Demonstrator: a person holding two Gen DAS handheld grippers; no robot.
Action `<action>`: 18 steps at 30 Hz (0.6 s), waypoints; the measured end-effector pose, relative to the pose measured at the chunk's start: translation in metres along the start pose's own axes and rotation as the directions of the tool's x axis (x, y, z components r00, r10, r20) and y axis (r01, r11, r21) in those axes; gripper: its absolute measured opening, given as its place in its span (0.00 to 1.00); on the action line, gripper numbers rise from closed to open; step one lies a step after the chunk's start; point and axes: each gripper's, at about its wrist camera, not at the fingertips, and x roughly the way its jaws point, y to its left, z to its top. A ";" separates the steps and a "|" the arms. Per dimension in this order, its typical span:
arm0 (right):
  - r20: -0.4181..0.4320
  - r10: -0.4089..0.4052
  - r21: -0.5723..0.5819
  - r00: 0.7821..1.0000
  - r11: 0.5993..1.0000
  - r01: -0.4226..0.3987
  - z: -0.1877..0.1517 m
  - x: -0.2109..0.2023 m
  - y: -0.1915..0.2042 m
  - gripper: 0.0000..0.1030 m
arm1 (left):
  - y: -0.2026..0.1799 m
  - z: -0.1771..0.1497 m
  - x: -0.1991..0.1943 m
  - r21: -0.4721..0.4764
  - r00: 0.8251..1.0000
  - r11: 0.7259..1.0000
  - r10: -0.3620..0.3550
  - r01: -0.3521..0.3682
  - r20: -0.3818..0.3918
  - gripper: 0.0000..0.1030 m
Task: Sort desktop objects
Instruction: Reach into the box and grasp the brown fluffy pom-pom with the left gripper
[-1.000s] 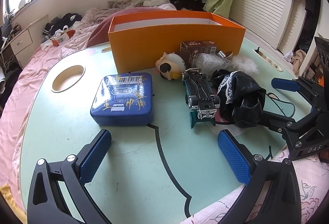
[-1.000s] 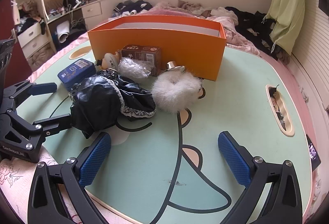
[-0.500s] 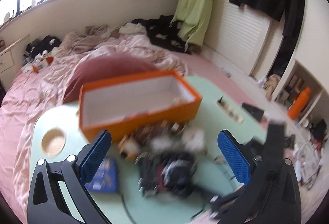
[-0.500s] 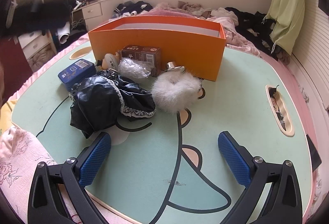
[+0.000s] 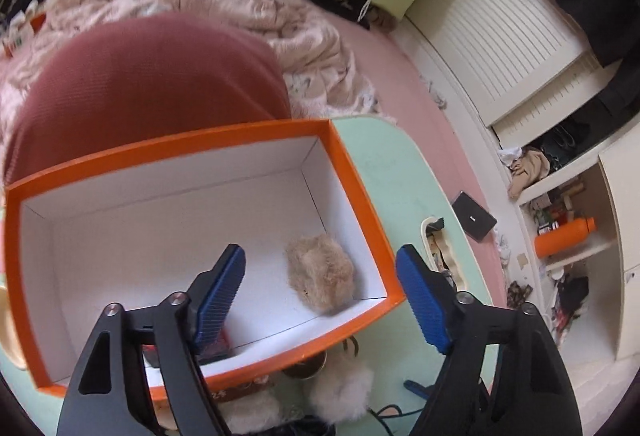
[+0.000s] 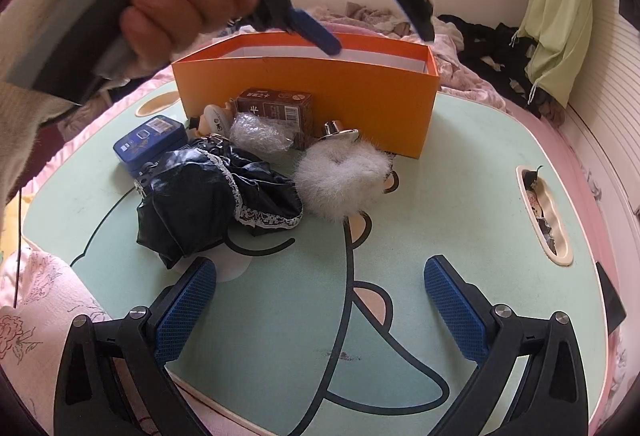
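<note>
While left gripper [image 5: 320, 300] closes empty over orange box [image 5: 360, 192], right gripper [image 6: 320, 312] gapes; brown carton [image 6: 276, 110] text unreadable.

L hand-held gripper [image 5: 320, 300] closing, empty, over orange box [image 5: 360, 188] — tan fluff ball [image 5: 320, 276] inside.

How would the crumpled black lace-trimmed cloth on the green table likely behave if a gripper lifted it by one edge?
The black cloth lies in loose folds, so it would probably hang limp and unfold. Its shiny surface hints that it may slip between pads. Its edge reaches the white fluffy item, which might get dragged along.
</note>
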 end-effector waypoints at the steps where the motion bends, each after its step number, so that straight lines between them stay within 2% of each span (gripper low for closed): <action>1: 0.000 0.000 0.000 1.000 1.000 0.000 0.000 0.000 0.000 1.00 | -0.002 -0.002 0.006 0.011 1.000 1.000 -0.002 0.003 -0.019 0.74; 5: -0.001 0.000 0.004 1.000 1.000 0.000 0.002 0.000 0.001 1.00 | -0.006 -0.005 0.009 0.039 0.999 0.998 -0.042 0.043 -0.023 0.74; 8: 0.000 -0.002 0.003 1.000 1.000 0.002 0.004 -0.001 0.001 1.00 | 0.002 -0.002 0.006 0.008 0.999 0.999 -0.034 0.034 -0.014 0.74; 11: 0.000 -0.002 0.003 1.000 1.000 0.002 0.004 -0.001 0.002 1.00 | 0.015 0.000 0.004 -0.039 0.996 0.995 -0.088 0.088 0.002 0.74; 13: 0.000 -0.003 0.002 1.000 1.000 0.003 0.004 -0.001 0.002 1.00 | 0.015 0.001 0.011 -0.040 0.999 0.998 -0.045 0.045 -0.019 0.74; 18: 0.001 -0.002 0.002 1.000 1.000 0.002 0.004 -0.001 0.002 1.00 | -0.004 0.001 0.035 0.045 0.997 0.998 0.041 -0.038 -0.072 0.72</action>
